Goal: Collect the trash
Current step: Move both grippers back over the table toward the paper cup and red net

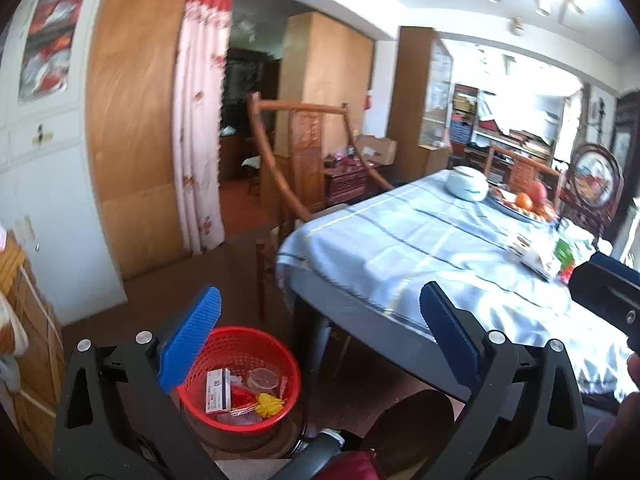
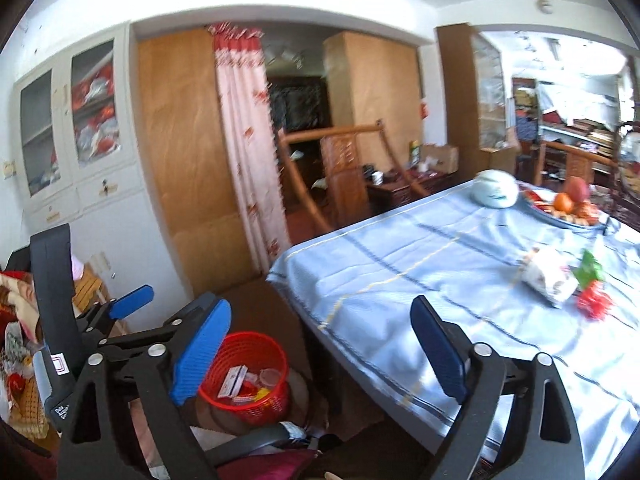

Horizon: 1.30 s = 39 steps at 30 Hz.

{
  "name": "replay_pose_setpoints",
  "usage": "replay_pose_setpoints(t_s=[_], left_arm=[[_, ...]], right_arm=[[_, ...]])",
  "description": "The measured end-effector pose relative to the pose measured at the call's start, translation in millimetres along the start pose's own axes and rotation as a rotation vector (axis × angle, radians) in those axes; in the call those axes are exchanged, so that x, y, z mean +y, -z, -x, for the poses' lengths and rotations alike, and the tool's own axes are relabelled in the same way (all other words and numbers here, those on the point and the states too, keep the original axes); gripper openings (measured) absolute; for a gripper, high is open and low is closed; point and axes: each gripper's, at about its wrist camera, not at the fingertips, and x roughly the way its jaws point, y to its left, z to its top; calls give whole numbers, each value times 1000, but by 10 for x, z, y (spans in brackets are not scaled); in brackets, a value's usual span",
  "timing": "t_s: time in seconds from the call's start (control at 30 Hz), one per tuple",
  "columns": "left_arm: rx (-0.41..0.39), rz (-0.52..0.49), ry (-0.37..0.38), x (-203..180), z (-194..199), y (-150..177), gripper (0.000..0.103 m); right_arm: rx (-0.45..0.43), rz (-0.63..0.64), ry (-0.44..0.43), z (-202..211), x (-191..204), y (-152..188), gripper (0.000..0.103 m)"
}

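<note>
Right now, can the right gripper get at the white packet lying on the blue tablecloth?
Probably yes. The right gripper is open and empty, and the white packet lies ahead to its right on the tablecloth, with bare cloth between them.

Red basket holding trash, floor

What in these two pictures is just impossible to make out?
- Red basket: its near side sits behind a blue pad in both wrist views, and the small scraps inside are unclear.
- Wrappers on the table: blurred in the right view, cut off by the right hand-held gripper's body in the left view.
- Box print: too small.
</note>
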Motion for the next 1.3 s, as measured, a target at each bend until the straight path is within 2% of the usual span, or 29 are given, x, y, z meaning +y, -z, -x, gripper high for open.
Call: replay_pose_setpoints(t_s=[0.13, 0.3, 0.53, 0.63, 0.9, 1.3], left_arm=[[-1, -57, 47, -308, 123, 2, 96], [-2, -175, 88, -810, 156, 43, 96], [16, -385, 169, -1646, -121, 154, 96], [46, -418, 225, -1941, -298, 169, 96], [97, -467, 285, -2547, -791, 97, 96], [156, -495, 309, -2967, -1391, -92, 96]], right_arm=[[-50, -53, 67, 335, -330, 127, 97], [-103, -141, 185, 711, -898, 302, 97], [-126, -270, 352, 916, -1621, 448, 97], [-104, -315, 404, 876, -1920, 492, 97], [-20, -383, 466, 611, -2491, 505, 97], [75, -380, 496, 71, -2969, 207, 97]])
